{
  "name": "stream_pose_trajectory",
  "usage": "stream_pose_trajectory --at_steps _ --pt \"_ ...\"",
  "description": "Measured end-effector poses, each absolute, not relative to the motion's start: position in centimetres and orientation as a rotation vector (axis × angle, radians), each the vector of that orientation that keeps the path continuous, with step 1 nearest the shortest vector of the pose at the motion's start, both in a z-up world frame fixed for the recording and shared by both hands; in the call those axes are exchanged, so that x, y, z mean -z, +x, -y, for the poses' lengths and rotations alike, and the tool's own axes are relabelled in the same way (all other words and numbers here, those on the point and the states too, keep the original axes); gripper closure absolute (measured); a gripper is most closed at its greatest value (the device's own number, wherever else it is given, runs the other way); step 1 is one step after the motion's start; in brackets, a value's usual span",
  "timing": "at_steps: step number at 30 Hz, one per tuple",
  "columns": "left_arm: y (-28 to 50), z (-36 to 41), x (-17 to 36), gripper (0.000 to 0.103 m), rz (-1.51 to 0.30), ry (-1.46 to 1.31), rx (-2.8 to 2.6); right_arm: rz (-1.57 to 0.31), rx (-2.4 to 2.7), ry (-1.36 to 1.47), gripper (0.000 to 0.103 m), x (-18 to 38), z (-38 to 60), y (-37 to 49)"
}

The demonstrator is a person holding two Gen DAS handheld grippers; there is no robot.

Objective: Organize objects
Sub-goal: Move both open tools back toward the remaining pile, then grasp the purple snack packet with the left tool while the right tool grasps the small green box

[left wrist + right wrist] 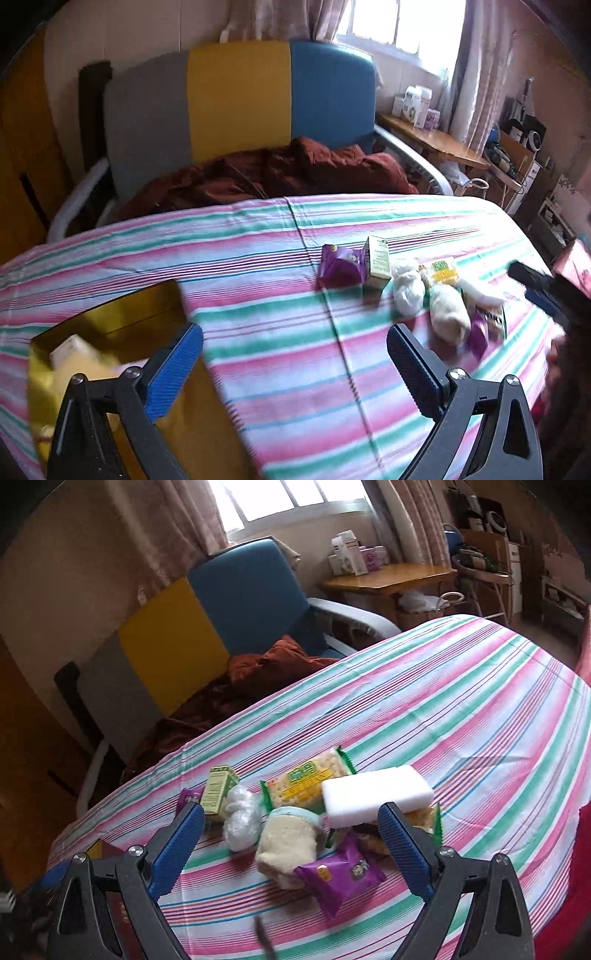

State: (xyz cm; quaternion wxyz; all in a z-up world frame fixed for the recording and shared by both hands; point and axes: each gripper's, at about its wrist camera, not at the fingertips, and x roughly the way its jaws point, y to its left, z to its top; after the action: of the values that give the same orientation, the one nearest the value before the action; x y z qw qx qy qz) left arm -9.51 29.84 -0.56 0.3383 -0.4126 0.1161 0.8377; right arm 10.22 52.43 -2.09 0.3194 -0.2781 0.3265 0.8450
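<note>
striped cloth covers the table. a gold box at its left edge, top open to receive things, holds a pale packet. snacks wait in a loose heap: white sponge block, cracker pack, purple packet. left gripper and right gripper both spread wide, empty.

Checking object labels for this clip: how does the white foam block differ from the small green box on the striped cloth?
The white foam block is plain white with no print; the small green box carries green and cream printing. The foam block lies flat and wide, resting partly on a snack pack; the green box is narrower and rests on the striped cloth. The block looks clearly larger. Both are box-shaped and sit in the same cluster.
</note>
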Motion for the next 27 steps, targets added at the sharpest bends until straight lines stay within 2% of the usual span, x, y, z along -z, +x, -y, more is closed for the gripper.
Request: stream_pose_trajectory --at_steps 7,9,11,14,19,22,27 --pt "-14.9 -35.8 4.5 0.028 -0.258 -1.298 -2.092 -0.915 -2.263 -0.759 0.006 2.5 -52.5 10.0" --pt "-15.9 -37.1 5.2 0.029 -0.259 -1.321 -2.077 -0.937 -2.274 -0.769 0.006 2.7 -52.5 9.9" --pt "-16.5 -38.8 5.5 0.029 -0.334 -1.266 -2.083 -0.949 -2.276 -0.780 0.006 2.8 -52.5 9.8" --pt "-16.1 -41.5 5.5 0.028 -0.608 -1.057 -2.056 -0.983 -2.275 -0.790 0.006 3.2 -52.7 9.9" --pt "-15.8 -43.3 6.6 0.028 -0.891 -0.913 -1.838 -1.028 -2.264 -0.806 0.006 3.6 -53.0 10.1" --pt "-15.2 -43.7 7.7 0.028 -1.032 -0.844 -1.705 -1.044 -2.255 -0.823 0.006 3.8 -53.0 10.1" --pt "-13.9 -45.2 8.6 0.028 -1.120 -0.736 -1.584 -1.053 -2.251 -0.838 0.006 4.0 -53.1 10.0"
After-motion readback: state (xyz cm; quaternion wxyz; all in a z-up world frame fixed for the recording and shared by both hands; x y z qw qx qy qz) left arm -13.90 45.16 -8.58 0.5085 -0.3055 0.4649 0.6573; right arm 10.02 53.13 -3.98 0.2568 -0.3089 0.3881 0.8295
